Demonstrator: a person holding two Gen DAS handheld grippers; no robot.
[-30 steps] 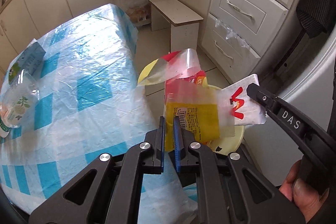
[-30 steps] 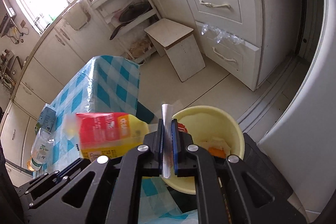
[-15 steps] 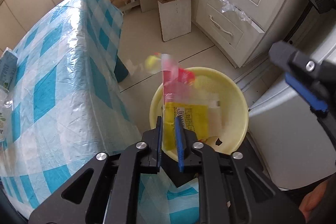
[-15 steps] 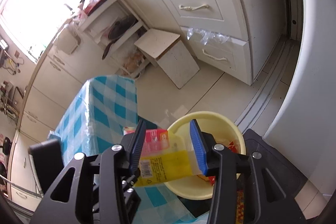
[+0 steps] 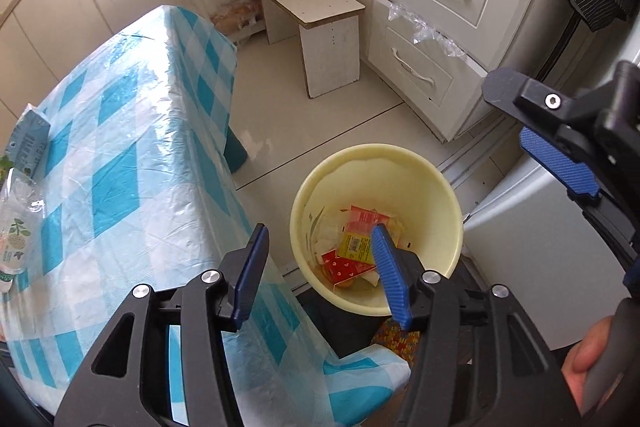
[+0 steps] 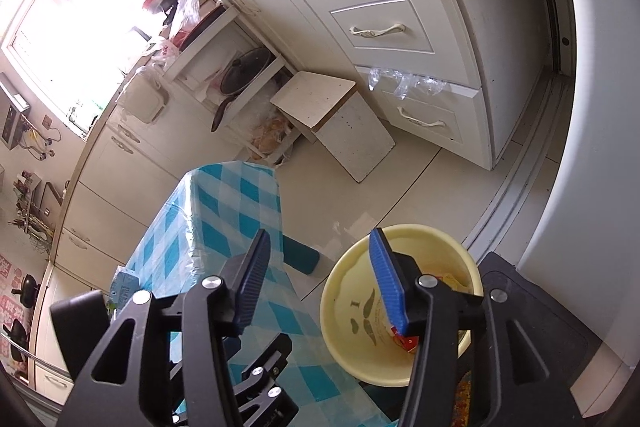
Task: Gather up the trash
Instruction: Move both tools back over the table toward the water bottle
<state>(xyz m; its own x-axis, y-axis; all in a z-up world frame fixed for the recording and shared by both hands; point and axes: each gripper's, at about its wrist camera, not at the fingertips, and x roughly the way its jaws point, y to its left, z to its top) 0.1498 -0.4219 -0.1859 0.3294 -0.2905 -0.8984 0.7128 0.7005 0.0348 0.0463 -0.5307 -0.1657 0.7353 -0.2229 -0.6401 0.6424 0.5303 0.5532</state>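
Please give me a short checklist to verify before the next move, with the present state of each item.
1. Left gripper open and holding nothing: ok.
2. Right gripper open and holding nothing: ok.
3. Red and yellow wrappers lie inside the yellow bin: ok.
4. Bin stands upright on the floor: ok.
5. Table free of trash: not ok, a plastic bottle and a carton lie at its far-left edge.

Both wrist views look down, sharing the yellow bin (image 5: 376, 163) (image 6: 404, 367) and checkered table (image 5: 120, 155) (image 6: 224, 211).
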